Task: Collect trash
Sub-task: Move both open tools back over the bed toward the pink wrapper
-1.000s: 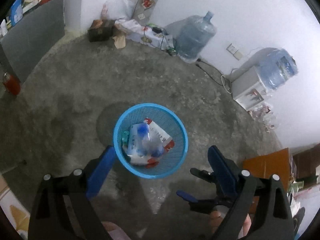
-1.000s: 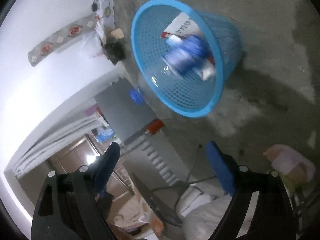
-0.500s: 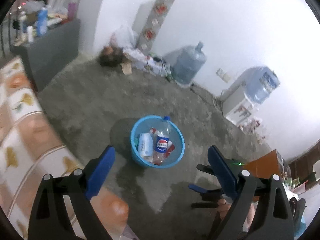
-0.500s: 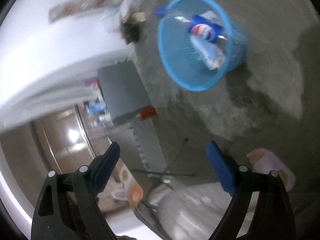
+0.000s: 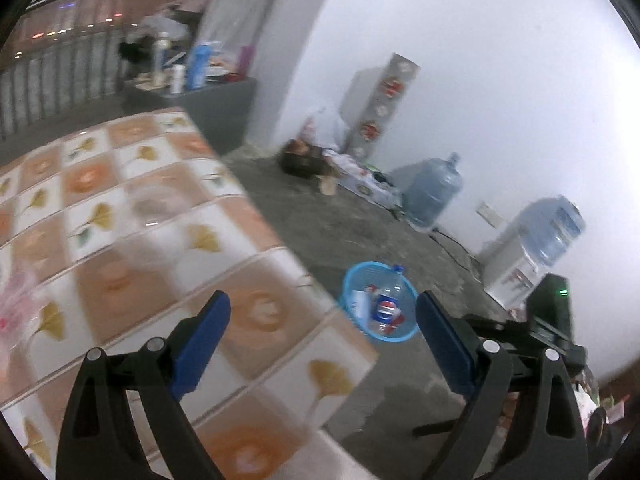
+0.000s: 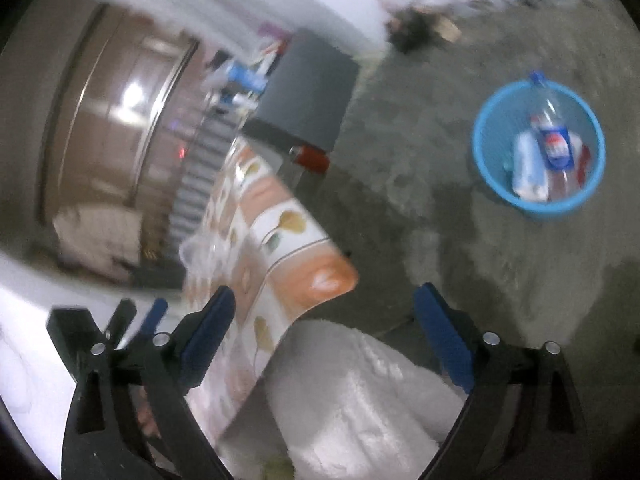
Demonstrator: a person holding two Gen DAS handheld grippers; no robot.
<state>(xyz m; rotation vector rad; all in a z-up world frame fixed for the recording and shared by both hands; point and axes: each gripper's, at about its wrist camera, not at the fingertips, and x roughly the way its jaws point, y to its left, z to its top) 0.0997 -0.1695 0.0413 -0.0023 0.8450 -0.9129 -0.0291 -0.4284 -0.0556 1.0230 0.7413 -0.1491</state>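
Note:
A blue mesh trash basket (image 5: 352,280) stands on the concrete floor; it also shows in the right wrist view (image 6: 486,160). Inside lie a clear Pepsi bottle (image 5: 387,306) (image 6: 554,140) and white wrappers (image 6: 530,172). My left gripper (image 5: 322,338) is open and empty, raised over the corner of the table with the floral cloth (image 5: 132,240). My right gripper (image 6: 324,332) is open and empty, above the table corner (image 6: 304,272) and a white fluffy thing (image 6: 352,392). A crumpled clear plastic piece (image 6: 200,250) lies on the table. The right gripper's body shows in the left wrist view (image 5: 540,332).
Two large water jugs (image 5: 434,196) and a dispenser (image 5: 524,268) stand by the white wall. A pile of bags and boxes (image 5: 316,160) sits in the corner. A grey cabinet (image 5: 216,108) carries bottles. A pinkish wrapper (image 5: 16,300) lies at the table's left edge.
Both grippers have risen and pulled back from the basket, which now looks small and far. The floral table has come into both views. The bottle now rests in the basket.

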